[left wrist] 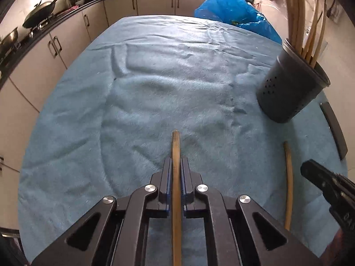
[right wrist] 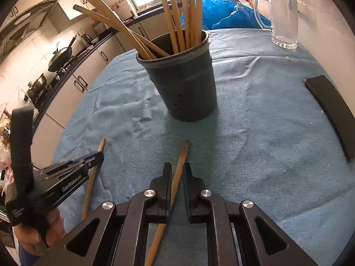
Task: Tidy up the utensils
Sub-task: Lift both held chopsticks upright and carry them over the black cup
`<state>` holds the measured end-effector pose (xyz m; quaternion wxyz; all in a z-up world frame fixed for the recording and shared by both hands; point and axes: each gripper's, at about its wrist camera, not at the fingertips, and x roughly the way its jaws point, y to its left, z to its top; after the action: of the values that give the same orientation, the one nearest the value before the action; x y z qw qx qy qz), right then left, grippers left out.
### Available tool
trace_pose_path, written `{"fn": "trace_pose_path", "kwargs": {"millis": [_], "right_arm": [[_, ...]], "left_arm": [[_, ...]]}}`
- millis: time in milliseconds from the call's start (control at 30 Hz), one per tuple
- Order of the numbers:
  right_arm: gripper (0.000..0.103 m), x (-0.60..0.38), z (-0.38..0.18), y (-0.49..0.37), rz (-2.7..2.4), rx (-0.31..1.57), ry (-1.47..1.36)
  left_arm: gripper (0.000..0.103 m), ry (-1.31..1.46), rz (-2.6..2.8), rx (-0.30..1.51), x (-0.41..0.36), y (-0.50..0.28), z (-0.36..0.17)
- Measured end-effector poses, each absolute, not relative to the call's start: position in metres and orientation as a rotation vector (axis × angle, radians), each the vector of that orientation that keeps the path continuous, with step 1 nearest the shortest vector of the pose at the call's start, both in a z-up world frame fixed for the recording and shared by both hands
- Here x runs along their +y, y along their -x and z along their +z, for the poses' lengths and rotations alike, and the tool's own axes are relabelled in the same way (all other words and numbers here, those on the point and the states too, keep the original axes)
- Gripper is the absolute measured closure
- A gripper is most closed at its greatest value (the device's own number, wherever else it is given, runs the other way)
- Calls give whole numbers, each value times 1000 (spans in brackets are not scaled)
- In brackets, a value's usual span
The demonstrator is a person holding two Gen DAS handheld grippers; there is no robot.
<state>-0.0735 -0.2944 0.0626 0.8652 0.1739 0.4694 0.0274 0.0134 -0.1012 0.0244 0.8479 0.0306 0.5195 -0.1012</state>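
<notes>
A dark perforated holder (right wrist: 186, 82) stands on the blue cloth (right wrist: 255, 133) with several wooden utensils upright in it; the left wrist view shows the holder (left wrist: 290, 88) at the right. My left gripper (left wrist: 176, 160) is shut on a wooden stick (left wrist: 176, 141) that points away over the cloth. In the right wrist view, my left gripper (right wrist: 99, 155) and its stick (right wrist: 91, 184) are at the lower left. My right gripper (right wrist: 177, 166) has its jaws slightly apart around a second wooden stick (right wrist: 183, 153), with a gap beside it. That second stick (left wrist: 288, 177) lies on the cloth.
A glass pitcher (right wrist: 281, 17) stands at the far right of the table. A flat black object (right wrist: 332, 110) lies near the right edge. A blue plastic bag (left wrist: 233, 11) sits at the far end. Kitchen cabinets and a stove with a wok (left wrist: 42, 8) run along the left.
</notes>
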Motion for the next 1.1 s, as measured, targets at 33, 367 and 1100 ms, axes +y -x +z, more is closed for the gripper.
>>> {"fn": "trace_pose_path", "kwargs": {"millis": [33,367,1100], "right_arm": [[83,-295,62,71,57,989,-369],[74,-279,46,52,16,1081,-314],[95,-271,176,140,126,573,-297]], "left_arm": [[96,-56,-215,1098,-98,-12,24],[96,-32,-239,1104,-86,-18,23],[96,50,-355,736,-66,53,161]]}}
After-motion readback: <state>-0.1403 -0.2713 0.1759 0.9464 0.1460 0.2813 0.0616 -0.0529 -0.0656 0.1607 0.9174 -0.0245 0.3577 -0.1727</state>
